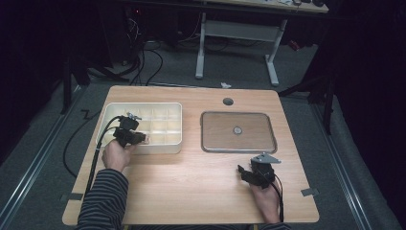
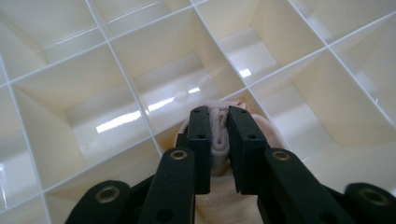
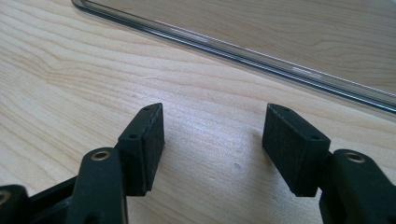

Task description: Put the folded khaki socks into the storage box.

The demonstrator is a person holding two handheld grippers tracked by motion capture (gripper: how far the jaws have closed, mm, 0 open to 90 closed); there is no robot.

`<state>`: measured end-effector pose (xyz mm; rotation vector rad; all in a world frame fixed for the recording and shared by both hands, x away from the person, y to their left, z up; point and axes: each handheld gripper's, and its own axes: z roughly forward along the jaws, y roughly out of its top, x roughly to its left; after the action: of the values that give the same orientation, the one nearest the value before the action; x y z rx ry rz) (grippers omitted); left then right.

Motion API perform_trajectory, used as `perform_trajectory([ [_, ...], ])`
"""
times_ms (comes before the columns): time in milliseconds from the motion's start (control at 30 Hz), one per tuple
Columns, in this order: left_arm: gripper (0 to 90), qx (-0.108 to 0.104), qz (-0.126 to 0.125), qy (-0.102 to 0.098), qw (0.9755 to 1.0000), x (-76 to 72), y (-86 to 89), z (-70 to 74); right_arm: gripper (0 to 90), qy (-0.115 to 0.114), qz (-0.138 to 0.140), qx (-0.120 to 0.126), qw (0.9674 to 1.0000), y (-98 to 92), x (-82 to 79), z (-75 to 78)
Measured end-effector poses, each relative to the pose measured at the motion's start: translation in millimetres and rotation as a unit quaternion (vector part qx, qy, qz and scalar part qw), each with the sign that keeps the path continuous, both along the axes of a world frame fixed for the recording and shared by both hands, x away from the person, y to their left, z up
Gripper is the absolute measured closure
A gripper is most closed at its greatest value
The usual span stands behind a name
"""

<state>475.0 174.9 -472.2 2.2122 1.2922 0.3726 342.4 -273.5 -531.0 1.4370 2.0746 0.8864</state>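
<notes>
A white box [image 1: 143, 104] divided into many compartments sits on the left of the wooden table. My left gripper [image 1: 137, 138] hangs over its near edge. In the left gripper view its jaws [image 2: 219, 112] are shut on a pale pink rolled cloth [image 2: 272, 132], held just above one compartment of the box [image 2: 116, 46]. My right gripper [image 1: 245, 172] rests low over bare wood at the near right, open with nothing between its jaws [image 3: 212, 126]. A shallow metal tray [image 1: 218, 132] lies beyond it, and its rim [image 3: 233, 51] crosses the right gripper view.
A small round thing [image 1: 237, 130] lies in the middle of the tray. A round hole [image 1: 228, 101] sits near the table's far edge. Beyond the table stand a white desk frame [image 1: 201, 48] and floor cables [image 1: 143, 62].
</notes>
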Motion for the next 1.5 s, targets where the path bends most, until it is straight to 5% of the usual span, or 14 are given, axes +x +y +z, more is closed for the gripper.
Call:
perform_trajectory([
  [500, 50.2, -0.066, 0.0, -0.008, 0.9978, -6.9, 9.8, 2.7, 38.9, 0.0, 0.0, 0.0, 1.0, 0.0, 0.0, 0.0],
  [767, 46.6, -0.095, 0.017, -0.023, 0.9951, -11.2, 15.5, 11.7, 38.9, 0.0, 0.0, 0.0, 1.0, 0.1, 0.0, 0.0],
  [1000, 42.8, -0.092, 0.029, -0.033, 0.9948, -16.0, 17.9, 17.3, 38.8, 0.0, 0.0, 0.0, 1.0, 0.2, 0.0, 0.0],
  [1500, 45.4, -0.107, 0.013, -0.048, 0.993, -33.2, 23.5, 33.7, 38.8, 0.0, 0.0, 0.0, 1.0, 0.1, 0.0, 0.0],
])
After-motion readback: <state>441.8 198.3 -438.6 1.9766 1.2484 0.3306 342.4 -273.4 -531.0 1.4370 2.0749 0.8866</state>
